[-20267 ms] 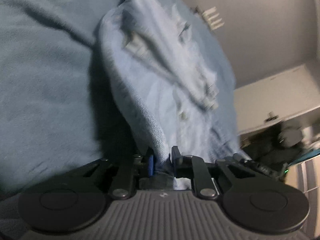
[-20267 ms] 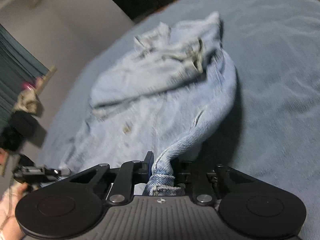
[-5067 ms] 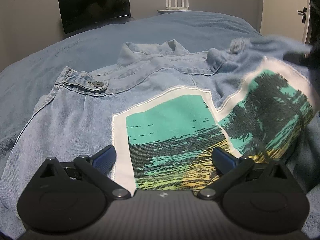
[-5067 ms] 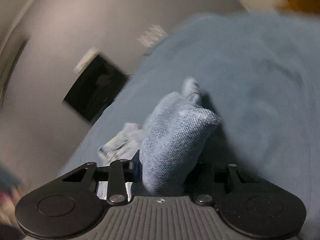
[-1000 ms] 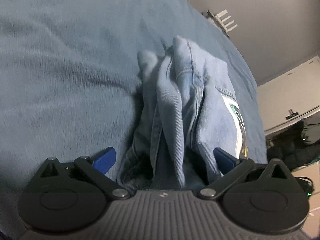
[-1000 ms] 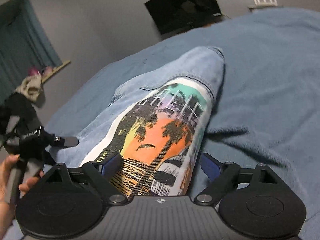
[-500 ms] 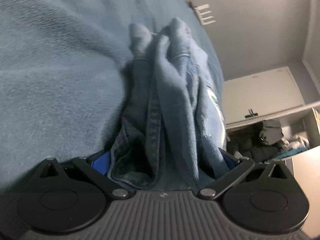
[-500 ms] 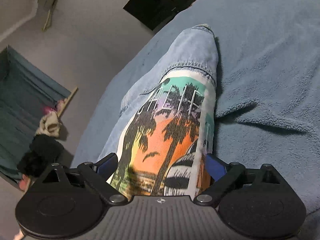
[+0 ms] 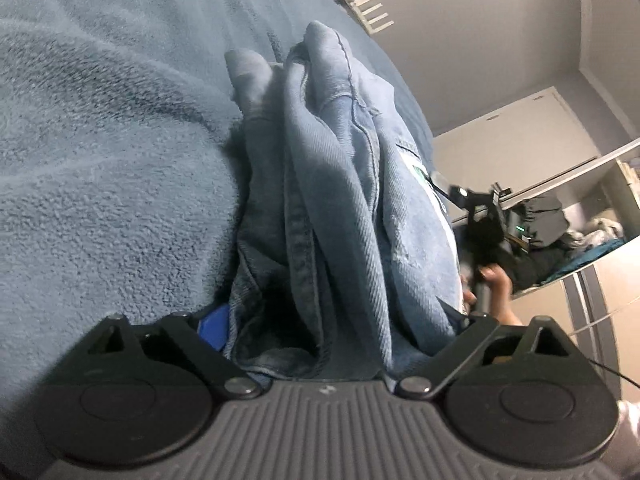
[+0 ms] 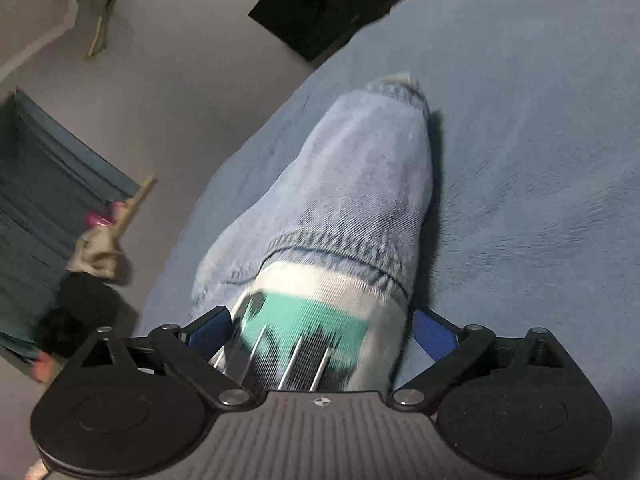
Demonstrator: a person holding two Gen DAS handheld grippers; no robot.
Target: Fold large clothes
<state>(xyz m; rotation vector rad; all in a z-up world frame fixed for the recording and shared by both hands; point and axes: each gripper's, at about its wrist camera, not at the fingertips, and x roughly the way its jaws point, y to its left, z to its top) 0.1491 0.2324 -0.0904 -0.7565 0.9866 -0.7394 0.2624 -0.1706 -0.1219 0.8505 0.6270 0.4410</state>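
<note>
A light-blue denim jacket [image 9: 344,184] lies folded into a long thick bundle on the blue blanket [image 9: 100,140]. My left gripper [image 9: 340,328] straddles its near end. Its jaws are closing around the stacked denim layers; the left blue pad [image 9: 216,324] sits at the cloth's edge and the right pad is hidden behind denim. In the right wrist view the jacket [image 10: 360,184] shows its printed patch [image 10: 304,320] right at my right gripper [image 10: 320,332]. Those jaws are opening, with the jacket between them and a gap showing at the right pad [image 10: 432,334].
The bed's blanket [image 10: 520,160] stretches wide to the right of the jacket. A dark screen [image 10: 328,4] and a white router [image 9: 372,12] stand against the far wall. A teal curtain [image 10: 40,200] hangs on one side, an open wardrobe [image 9: 560,224] on the other. A hand [image 9: 496,280] grips the other tool.
My left gripper has sunk lower onto the bundle's end, which now fills its jaws. My right gripper has slid forward along the jacket and rolled; most of the print has passed under it.
</note>
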